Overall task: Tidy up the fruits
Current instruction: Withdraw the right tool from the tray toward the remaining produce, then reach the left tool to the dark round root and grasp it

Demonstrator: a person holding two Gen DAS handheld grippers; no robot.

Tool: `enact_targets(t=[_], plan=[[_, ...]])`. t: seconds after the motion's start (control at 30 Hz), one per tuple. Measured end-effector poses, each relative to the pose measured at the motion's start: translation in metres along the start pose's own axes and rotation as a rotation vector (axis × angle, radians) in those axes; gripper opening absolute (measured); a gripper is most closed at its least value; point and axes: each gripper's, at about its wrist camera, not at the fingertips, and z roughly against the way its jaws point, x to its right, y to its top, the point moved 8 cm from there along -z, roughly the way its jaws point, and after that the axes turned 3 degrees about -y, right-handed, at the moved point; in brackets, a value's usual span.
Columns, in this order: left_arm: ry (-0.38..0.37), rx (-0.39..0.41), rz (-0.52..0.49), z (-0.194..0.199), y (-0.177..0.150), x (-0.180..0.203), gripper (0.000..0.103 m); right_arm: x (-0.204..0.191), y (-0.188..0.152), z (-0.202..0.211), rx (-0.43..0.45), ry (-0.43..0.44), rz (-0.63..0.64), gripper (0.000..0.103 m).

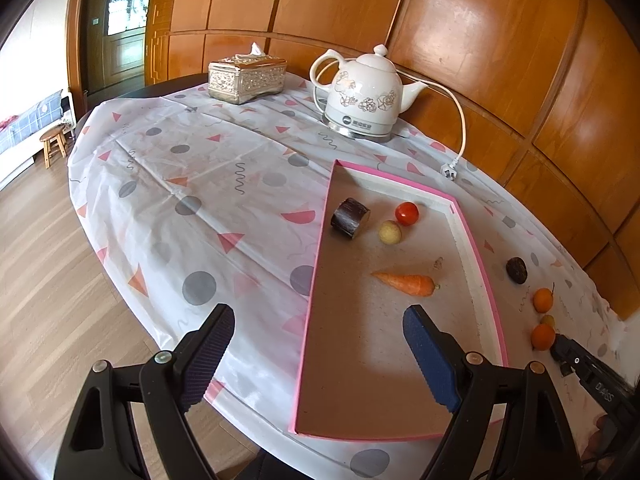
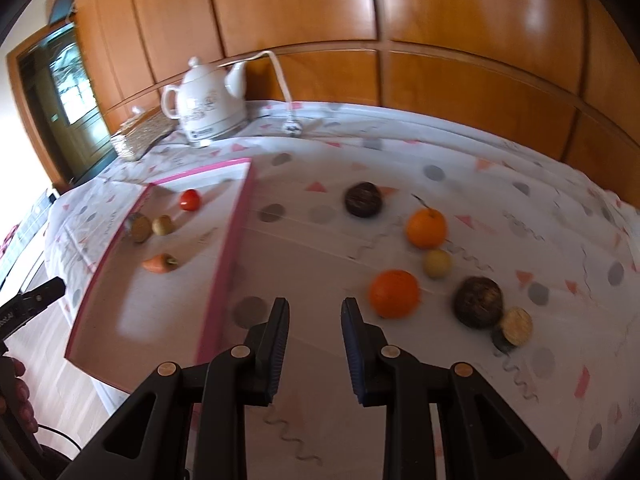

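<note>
On a round table [image 1: 168, 184] draped in a glossy plastic cloth printed with grey dots and pink triangles, a shallow pink-rimmed tray [image 1: 316, 280] serves as the collecting place in a fruit-sorting job. Four pieces lie on its matt, cardboard-coloured floor: a tapered orange carrot [image 1: 406, 283], a smooth red tomato [image 1: 407, 213], a small pale-yellow round fruit [image 1: 390, 232] and a dark, cut cylinder of eggplant [image 1: 350, 217].

Loose fruit waits on the cloth to the tray's right, apparently the pieces not yet sorted: two dimpled oranges [image 2: 394, 294] [image 2: 426, 227], a small yellowish fruit [image 2: 437, 263] between them, two rough, dark-brown round fruits [image 2: 478, 301] [image 2: 363, 199] and another eggplant piece [image 2: 514, 328] touching the nearer brown one.

The left gripper [image 1: 318, 354] hovers over the tray's near end, its ribbed blue-padded jaws spread wide and empty, perhaps waiting or steadying. The right gripper [image 2: 315, 342] hangs above bare cloth just right of the tray, jaws parted by a narrower gap, holding nothing; the nearest orange sits just ahead and to its right, the likeliest next pick. That view is slightly blurred.

A glazed white floral kettle [image 1: 362, 98] with its unplugged cord [image 1: 460, 120] and an embossed metallic tissue box [image 1: 247, 76] stand at the far edge, before polished wood panelling [image 1: 480, 40].
</note>
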Motion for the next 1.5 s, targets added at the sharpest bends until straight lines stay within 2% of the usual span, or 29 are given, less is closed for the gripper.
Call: enact_targets(t=[0.8, 1.07, 1.5], plan=[[-0.010, -0.028, -0.060, -0.008, -0.005, 0.019, 0.087, 0.157, -0.062, 0.020, -0.042, -0.259, -0.317, 0.027], [-0.025, -0.038, -0.119, -0.011, -0.004, 0.035, 0.087, 0.179, -0.073, 0.023, -0.041, -0.291, -0.367, 0.027], [-0.102, -0.067, -0.270, -0.017, -0.003, 0.089, 0.087, 0.209, -0.086, 0.030, -0.035, -0.340, -0.443, 0.027]])
